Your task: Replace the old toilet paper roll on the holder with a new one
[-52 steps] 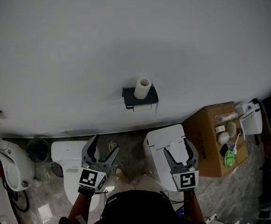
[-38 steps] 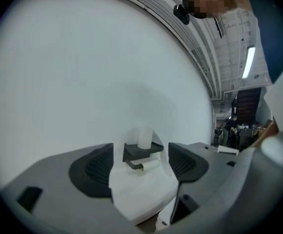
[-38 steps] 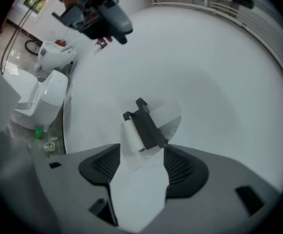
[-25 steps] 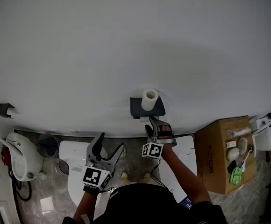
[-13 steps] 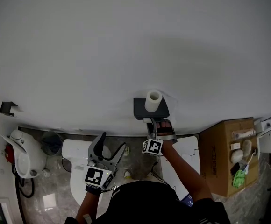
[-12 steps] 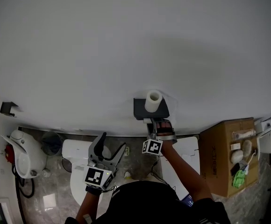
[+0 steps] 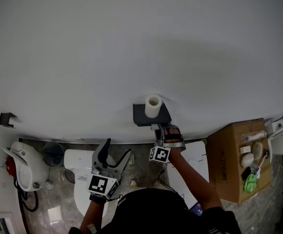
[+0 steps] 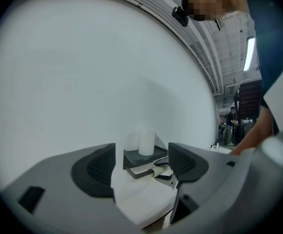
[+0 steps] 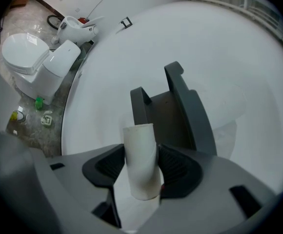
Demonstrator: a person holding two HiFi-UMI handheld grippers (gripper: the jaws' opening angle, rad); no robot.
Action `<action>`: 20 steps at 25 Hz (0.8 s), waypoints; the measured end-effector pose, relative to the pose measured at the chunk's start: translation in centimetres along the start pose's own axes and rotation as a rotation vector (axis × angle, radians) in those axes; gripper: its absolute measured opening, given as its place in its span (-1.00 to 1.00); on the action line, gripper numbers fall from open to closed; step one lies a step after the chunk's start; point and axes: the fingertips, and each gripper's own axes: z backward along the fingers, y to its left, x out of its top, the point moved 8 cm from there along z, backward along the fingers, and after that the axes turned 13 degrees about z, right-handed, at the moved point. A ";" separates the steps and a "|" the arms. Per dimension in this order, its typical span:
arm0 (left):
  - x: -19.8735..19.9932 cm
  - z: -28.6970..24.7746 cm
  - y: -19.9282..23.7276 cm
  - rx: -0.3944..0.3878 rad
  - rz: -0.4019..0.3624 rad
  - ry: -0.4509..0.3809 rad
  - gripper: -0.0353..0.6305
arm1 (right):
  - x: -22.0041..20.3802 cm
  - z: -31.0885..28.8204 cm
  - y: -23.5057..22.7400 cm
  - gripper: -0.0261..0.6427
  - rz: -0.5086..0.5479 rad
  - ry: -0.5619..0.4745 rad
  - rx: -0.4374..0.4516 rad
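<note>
1. Old roll, now a bare cardboard core, stands pinched between the jaws of the right gripper, just in front of the dark wall-mounted holder.
2. The step in hand looks like taking the spent core off. Seen from the left gripper view, the core appears to sit on the bar under the holder's shelf, though the jaws cover the join and this is not certain.
3. If so, the next move calls for drawing the core sideways along the bar to its open end. The grip should be light, since thin cardboard crushes easily.
4. The right jaws have just been closing. They stand about half open, with both pads against the sides of the core and nothing else between them.
5. The new roll stands upright on top of the holder, just above and beyond the right jaws, and nothing touches it.
6. The left gripper has its jaws spread wide, with no thing between the pads. The holder and both rolls lie well ahead of it, framed in the gap.
7. A plain white wall fills the background behind the holder.
</note>
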 end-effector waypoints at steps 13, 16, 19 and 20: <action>-0.5 -2.2 -1.7 -0.061 -0.018 0.040 0.15 | -5.3 0.4 0.2 -0.30 -0.081 0.135 0.007; -0.6 -2.3 -1.8 -0.055 -0.028 0.101 0.15 | -6.4 0.4 0.3 -0.31 -0.101 0.166 0.014; -0.4 -2.6 -2.0 -0.052 -0.037 0.115 0.15 | -7.3 0.7 0.3 -0.31 -0.128 0.185 0.017; -0.4 -2.7 -2.0 -0.055 -0.040 0.110 0.15 | -7.6 0.9 0.3 -0.31 -0.135 0.190 0.017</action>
